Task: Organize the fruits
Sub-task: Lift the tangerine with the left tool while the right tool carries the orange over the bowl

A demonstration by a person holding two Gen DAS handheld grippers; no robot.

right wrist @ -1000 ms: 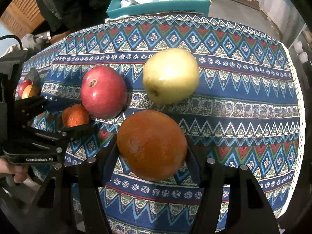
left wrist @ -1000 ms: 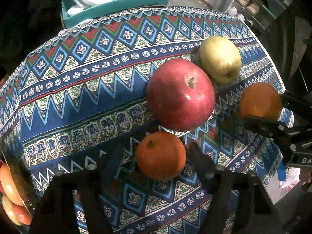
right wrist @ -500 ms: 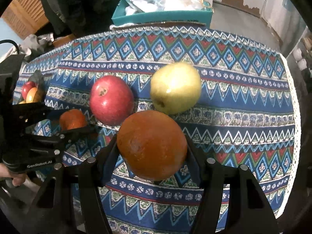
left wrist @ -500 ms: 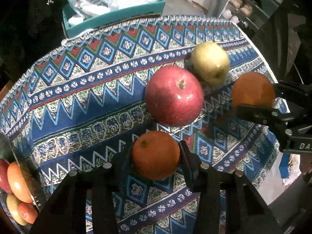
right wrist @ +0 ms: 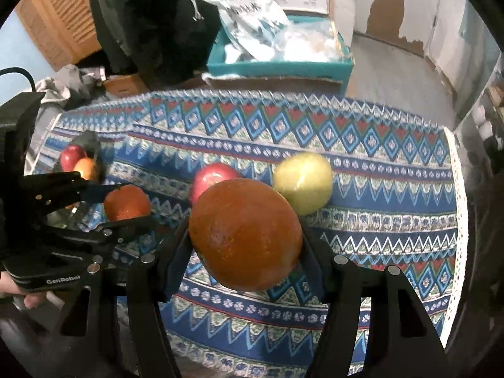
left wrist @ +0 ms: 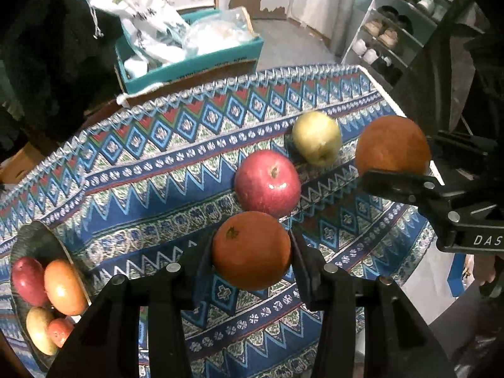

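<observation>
Two oranges [left wrist: 251, 249] [right wrist: 245, 234] gripped aloft; apples [left wrist: 267, 182] [left wrist: 316, 141] on cloth.

On the counter [left wrist: 157, 170], one apple [left wrist: 267, 182] lies at centre; a second apple [left wrist: 316, 141] at its 2 o'clock; the fruit plate [left wrist: 37, 236] at 8 o'clock.
</observation>
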